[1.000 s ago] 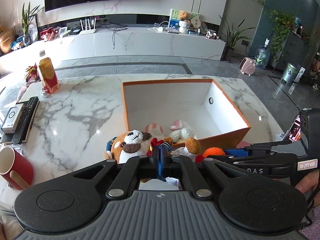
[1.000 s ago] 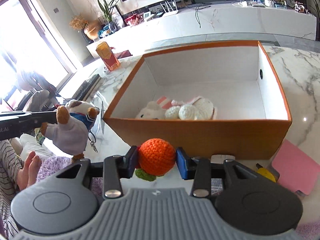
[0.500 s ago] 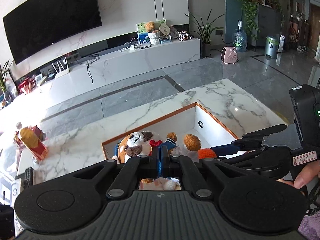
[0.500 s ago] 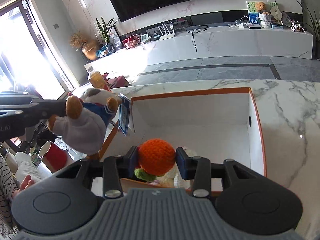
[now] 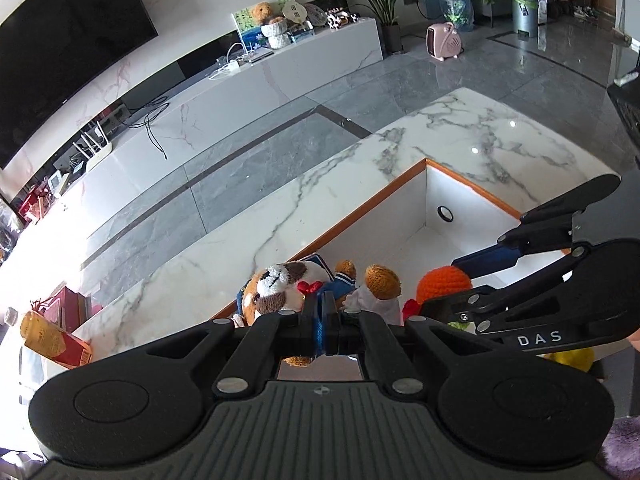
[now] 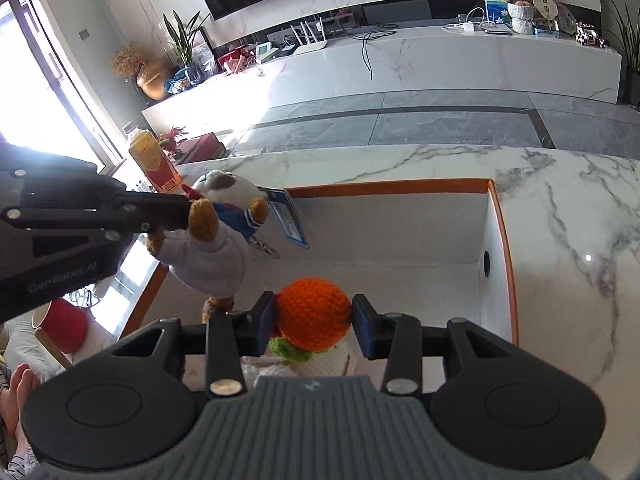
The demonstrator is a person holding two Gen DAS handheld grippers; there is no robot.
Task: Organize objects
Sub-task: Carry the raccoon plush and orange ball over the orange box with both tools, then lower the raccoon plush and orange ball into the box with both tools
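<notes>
Above the orange box [image 6: 400, 188], the left gripper [image 5: 320, 322] clamps a plush dog [image 6: 212, 236]; the right gripper [image 6: 314, 320] squeezes an orange knitted ball [image 6: 312, 316].

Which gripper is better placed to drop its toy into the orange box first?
Right. The right gripper holds the orange crochet toy over the inside of the orange box, above its floor. The left gripper holds the plush dog over the box's left edge, less centred.
</notes>
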